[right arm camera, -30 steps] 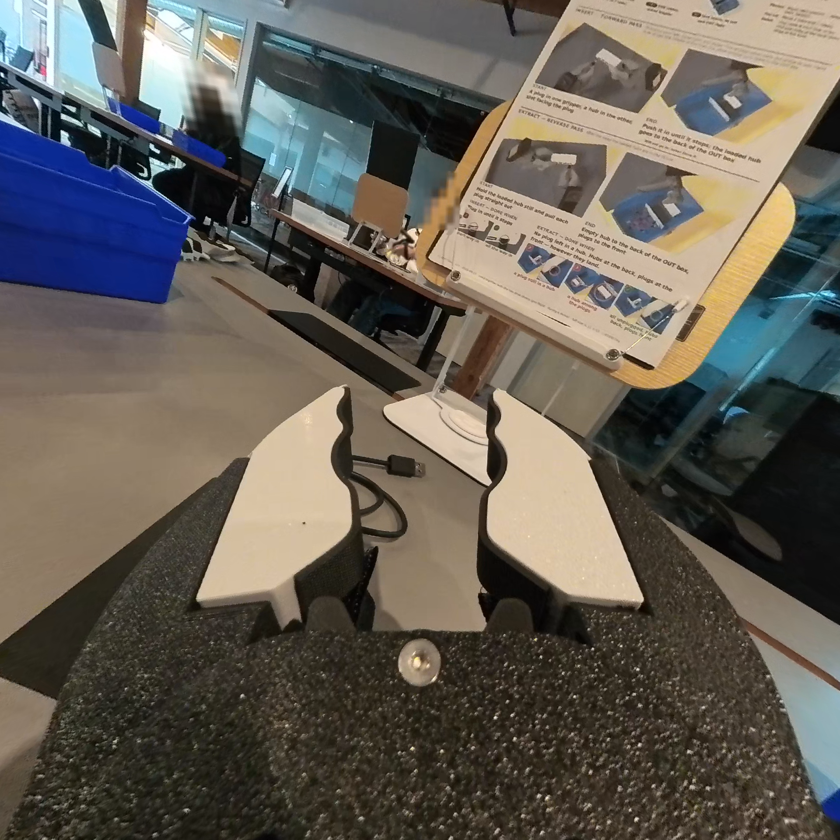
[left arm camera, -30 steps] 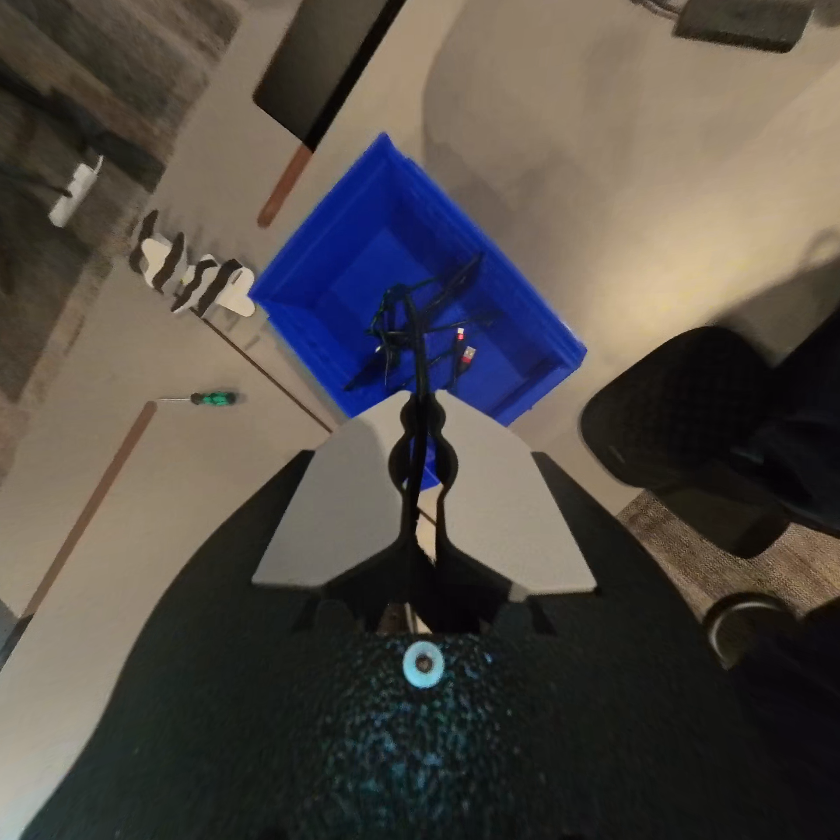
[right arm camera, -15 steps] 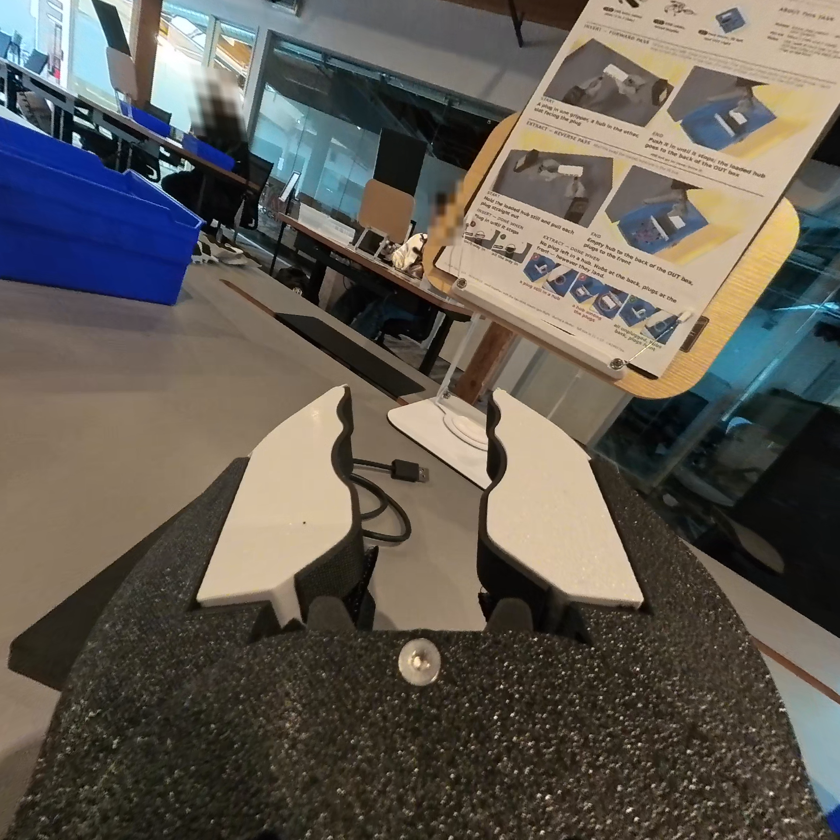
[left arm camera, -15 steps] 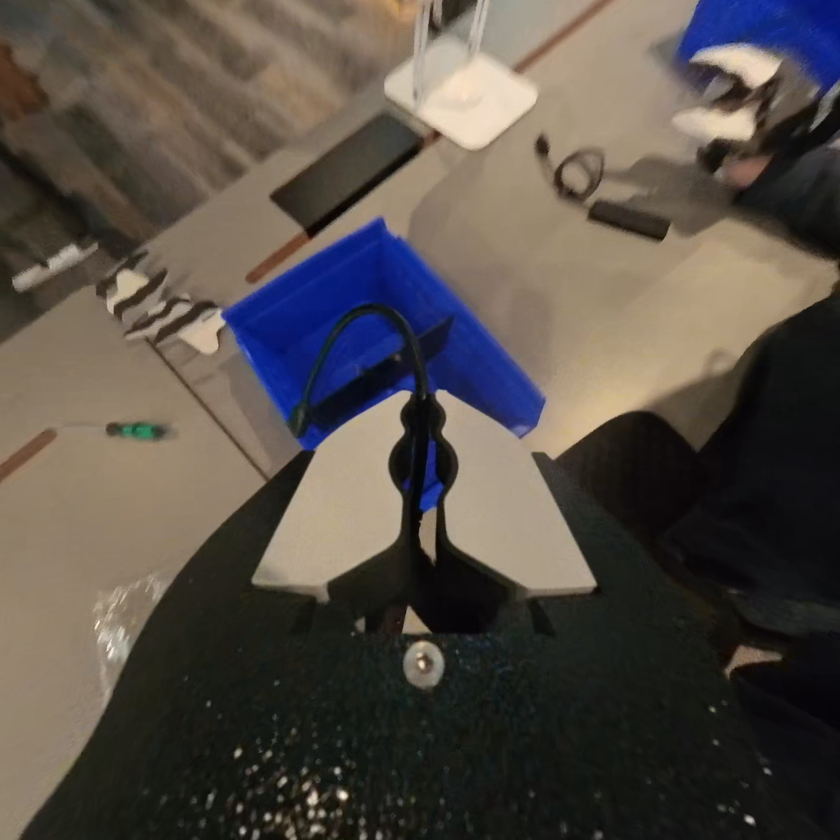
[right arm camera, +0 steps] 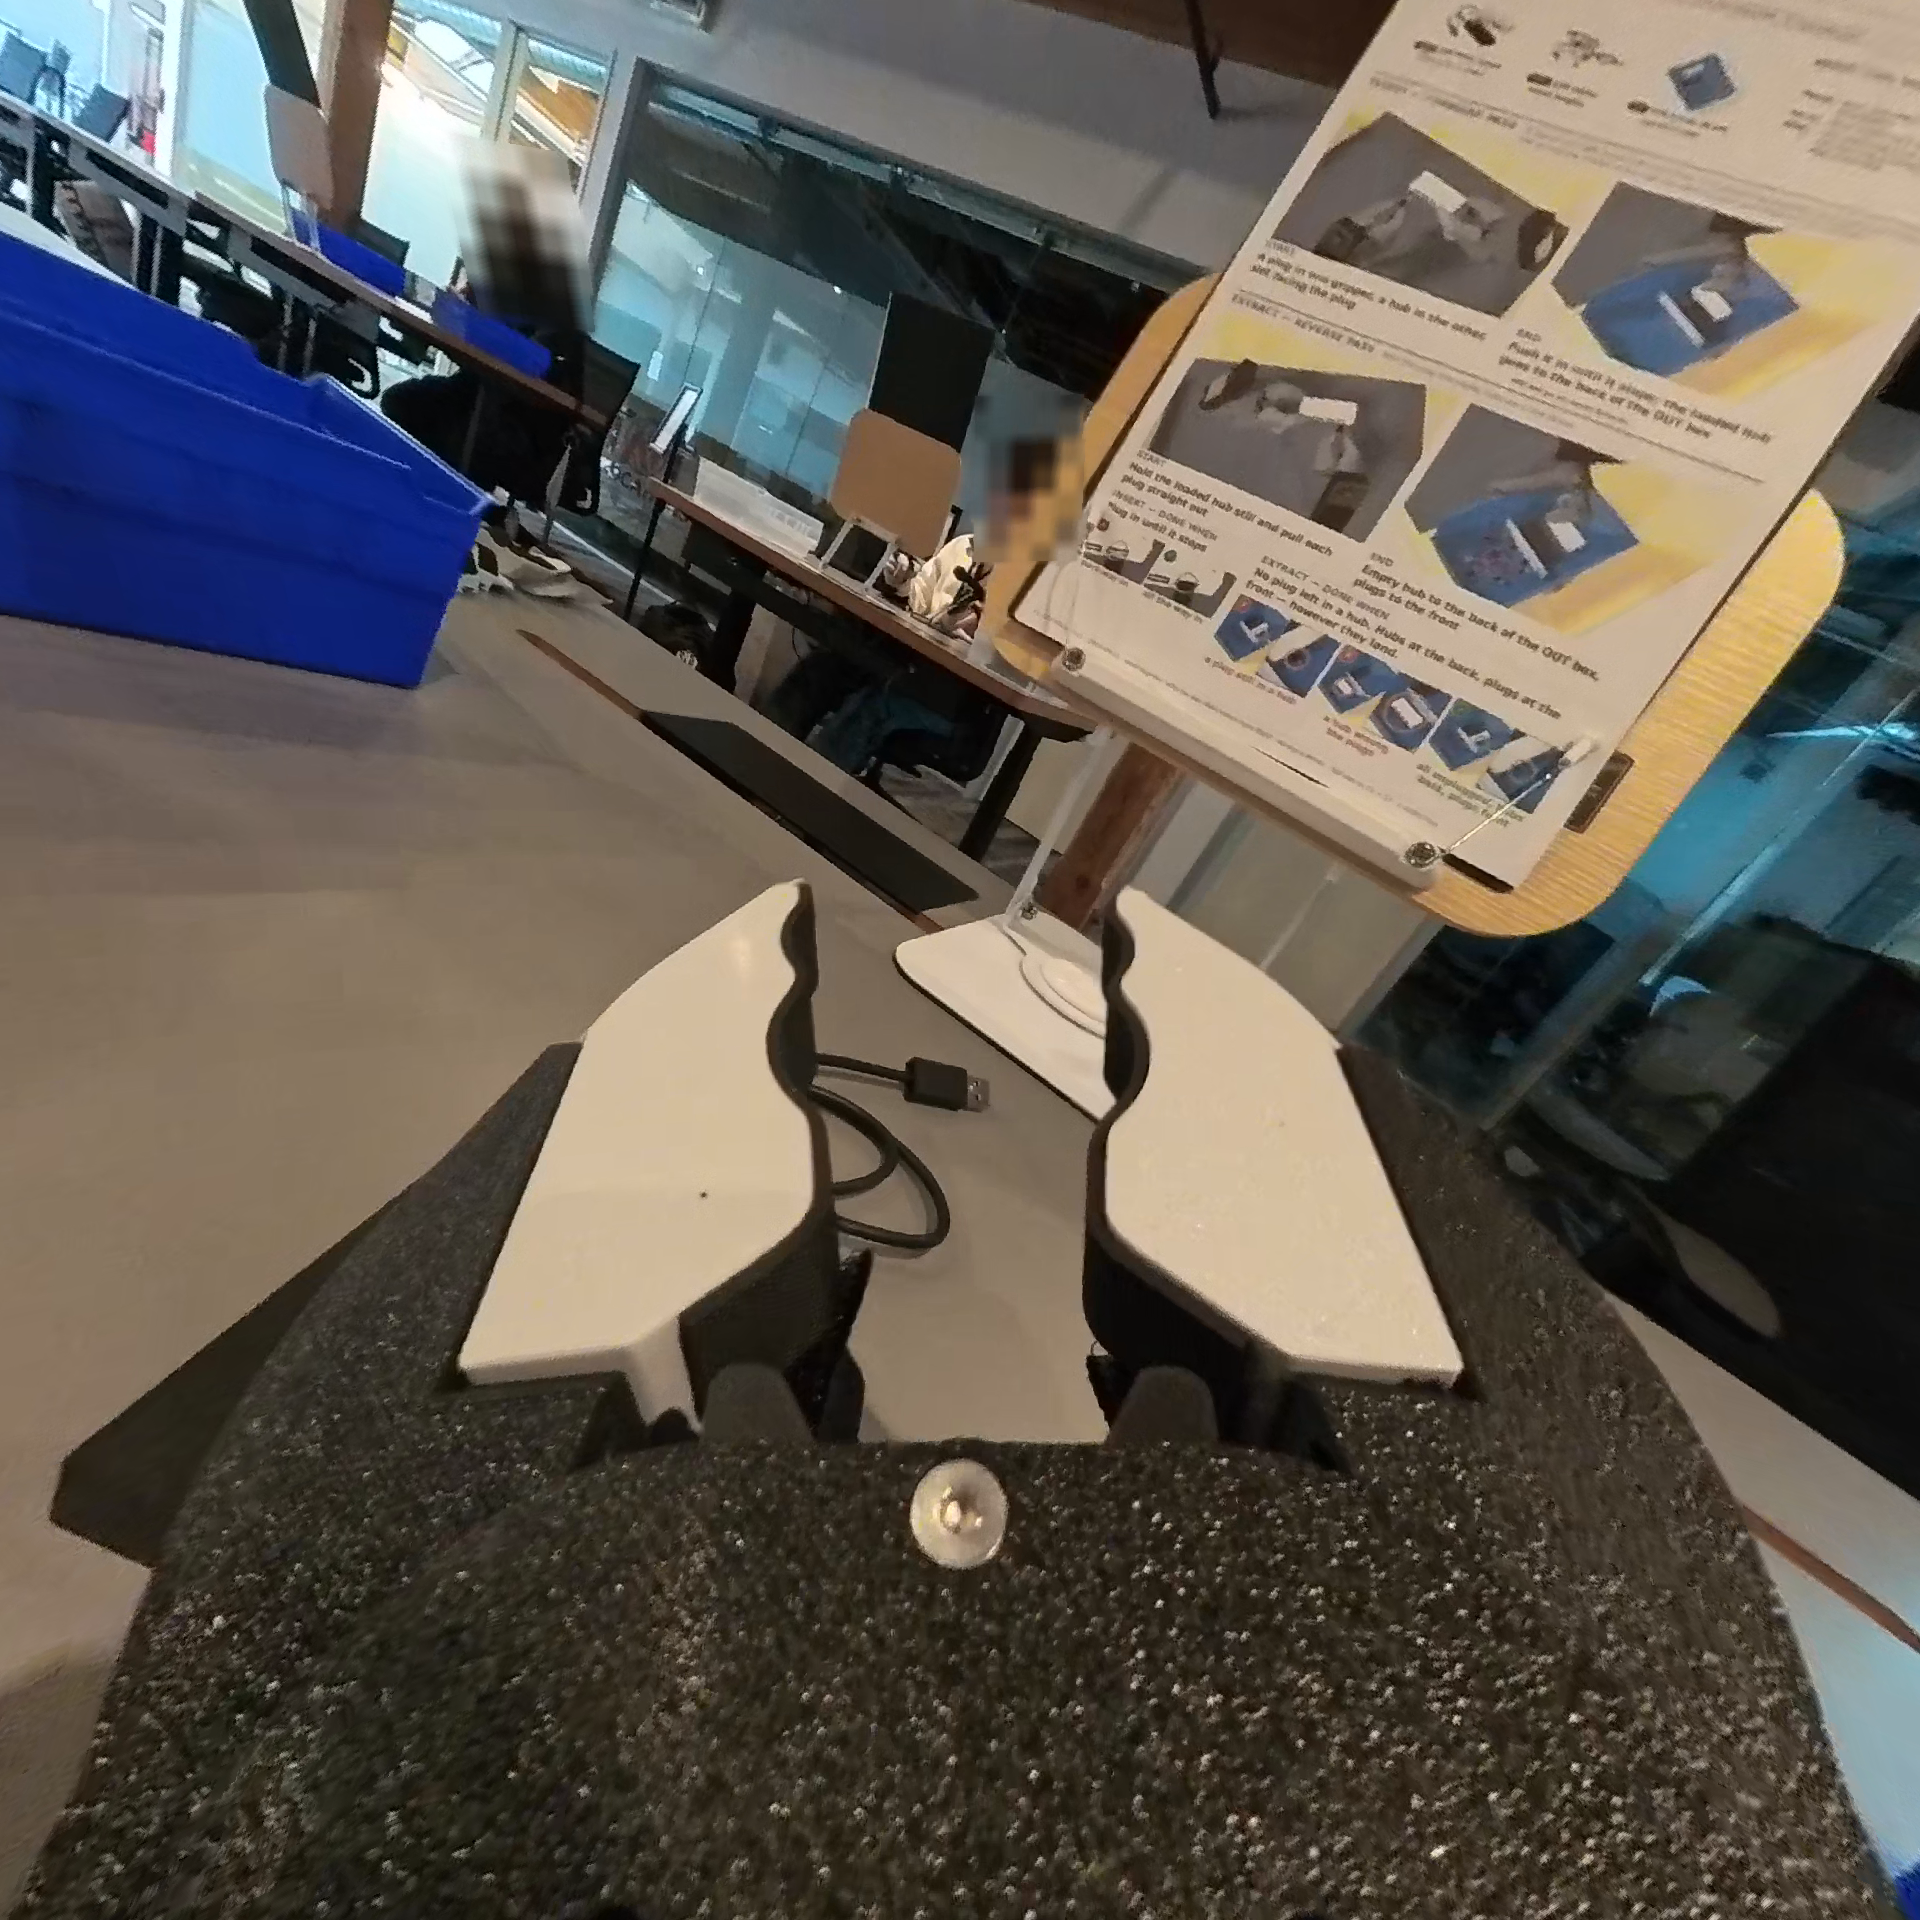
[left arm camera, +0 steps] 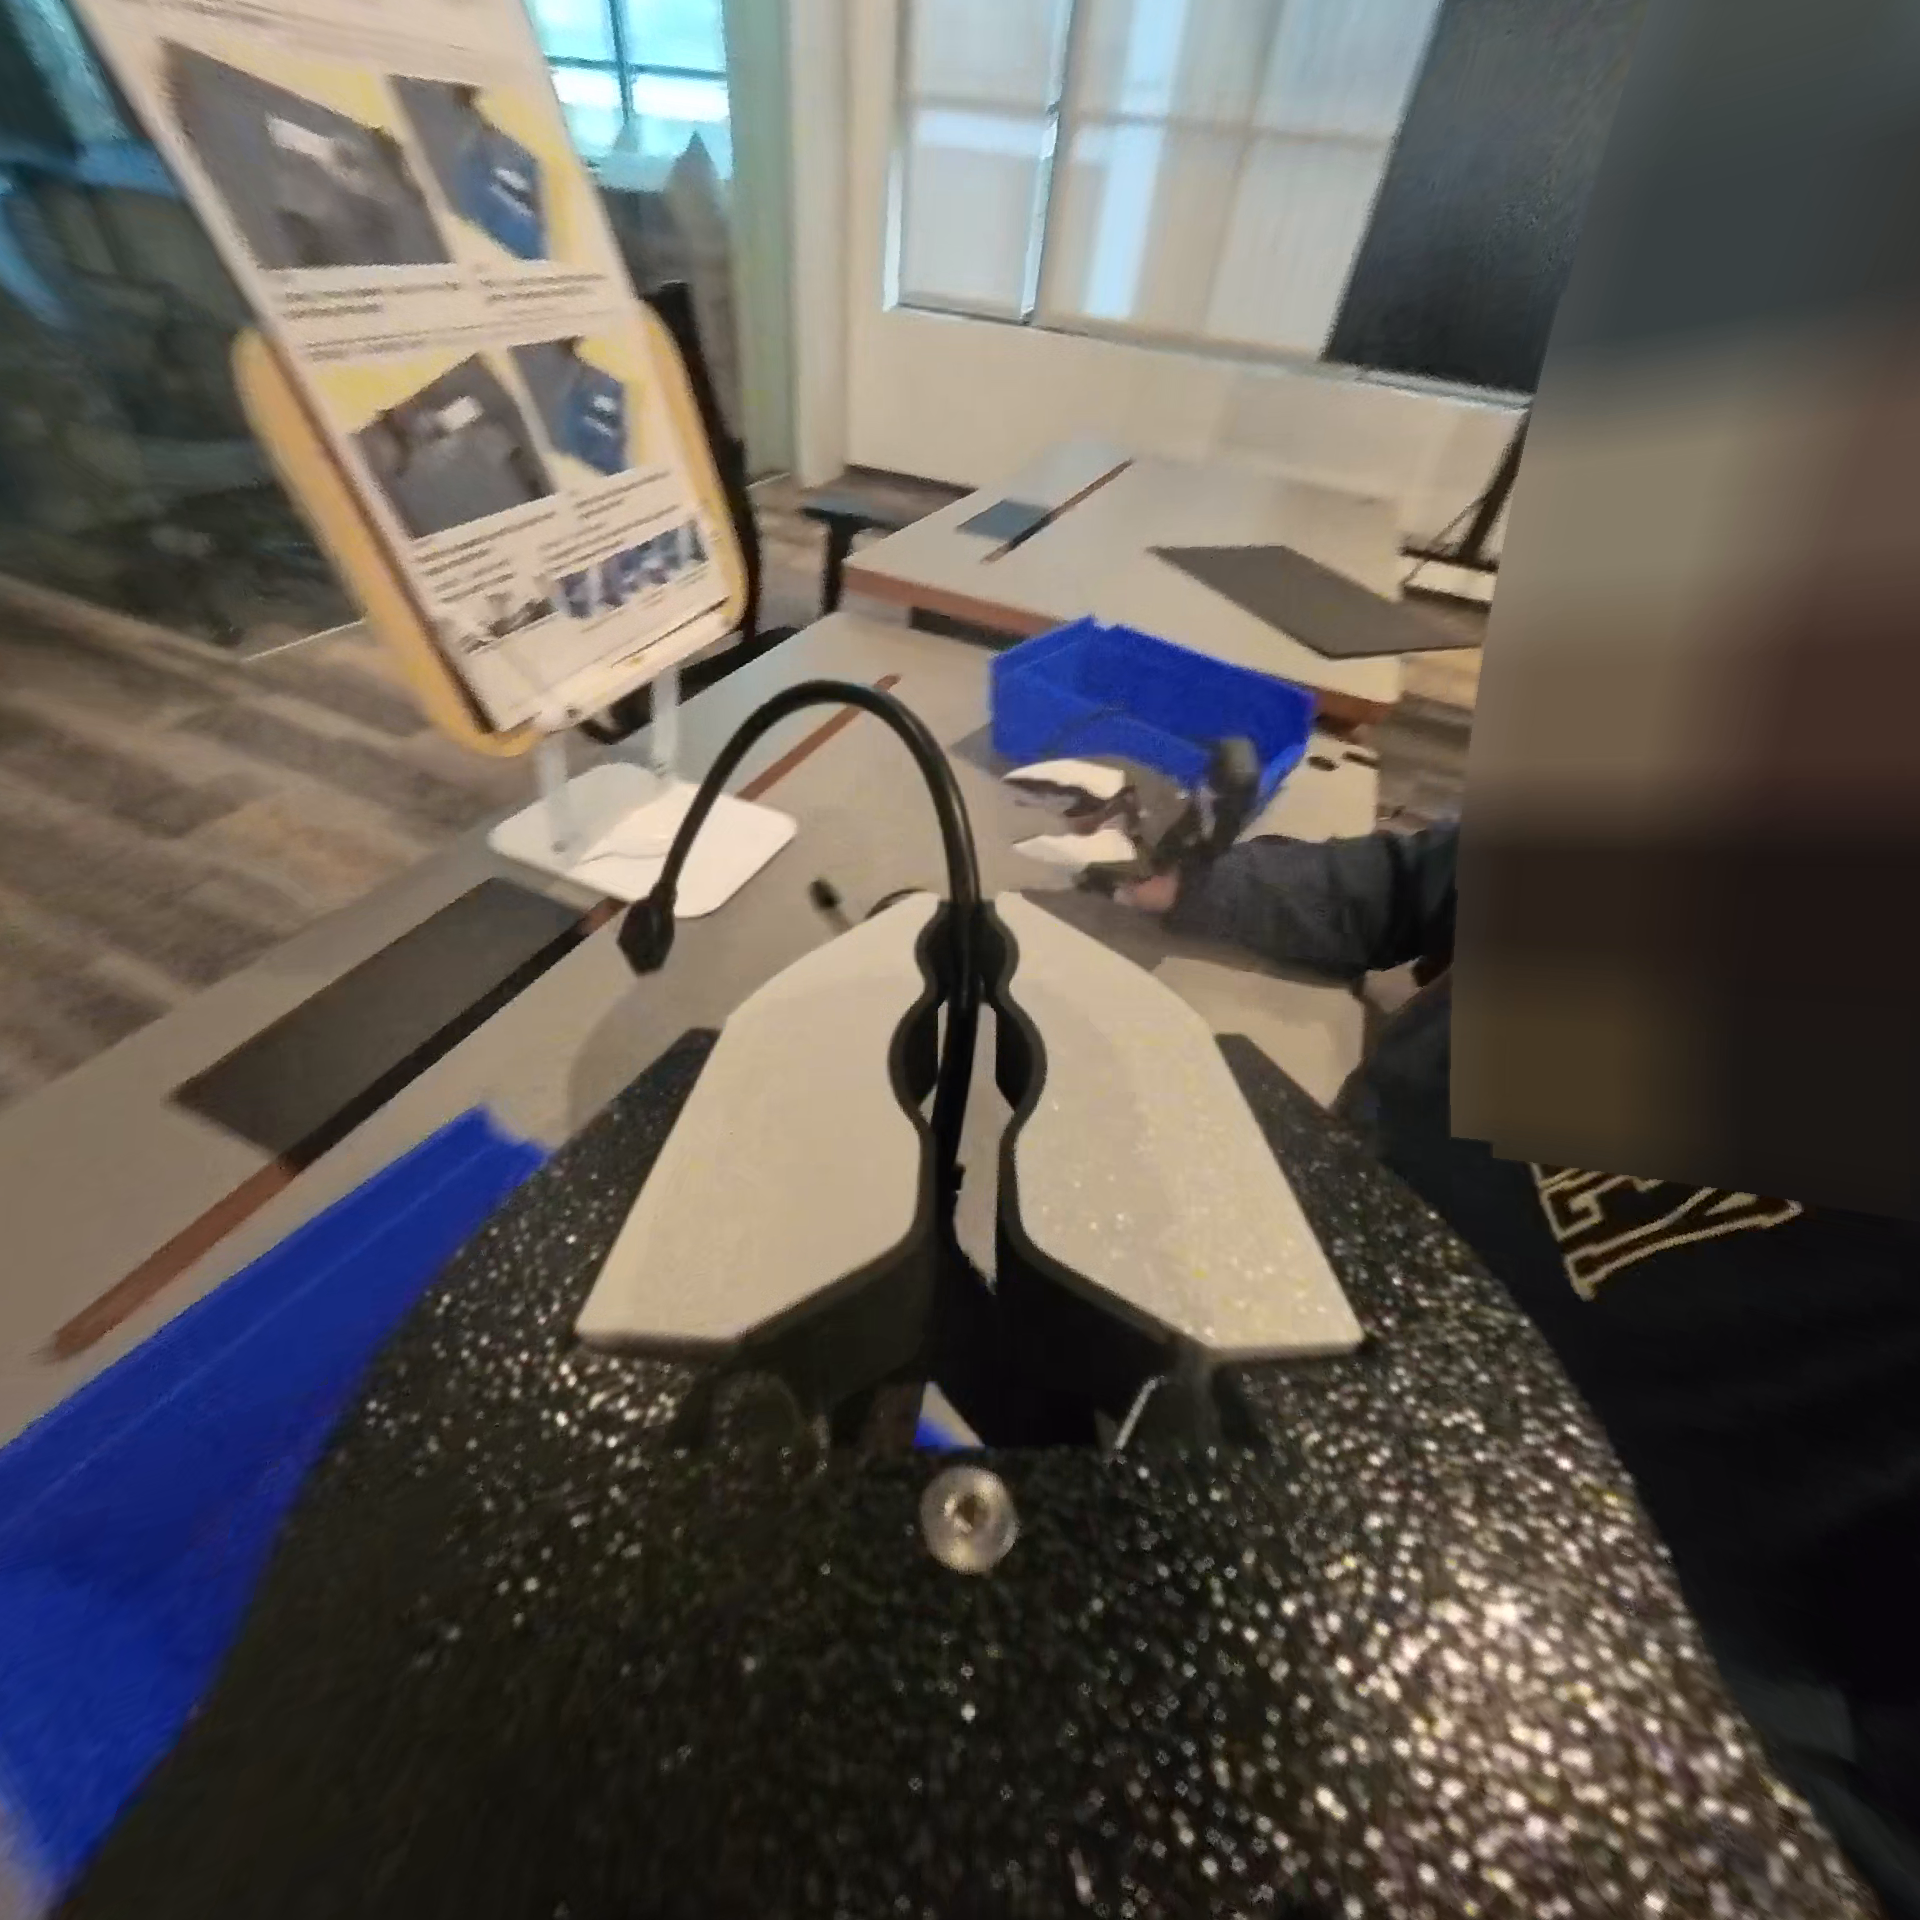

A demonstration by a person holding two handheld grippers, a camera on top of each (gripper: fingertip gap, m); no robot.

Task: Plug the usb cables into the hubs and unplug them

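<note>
Clamping a thin black USB cable (left arm camera: 961,831) between its pressed-together white fingers (left arm camera: 790,1132), the left gripper (left arm camera: 961,920) holds it so that the cable arches up out of the fingertips and curls over to their left, ending in a dark plug (left arm camera: 644,935) that hangs free above the grey table (left arm camera: 343,997). Beyond those fingertips stand a white-footed instruction board (left arm camera: 436,343) to the left and a blue bin (left arm camera: 1132,707) ahead to the right; a second blue bin (left arm camera: 177,1455) lies close under the left finger. The right gripper (right arm camera: 956,935) has its fingers (right arm camera: 665,1132) spread wide apart, gripping nothing. Between them on the table lies another black USB cable (right arm camera: 894,1174), looped, its plug (right arm camera: 940,1084) pointing toward the right finger. Past the right fingertip rises the instruction board (right arm camera: 1486,436), and well off to the left sit stacked blue bins (right arm camera: 208,499).
</note>
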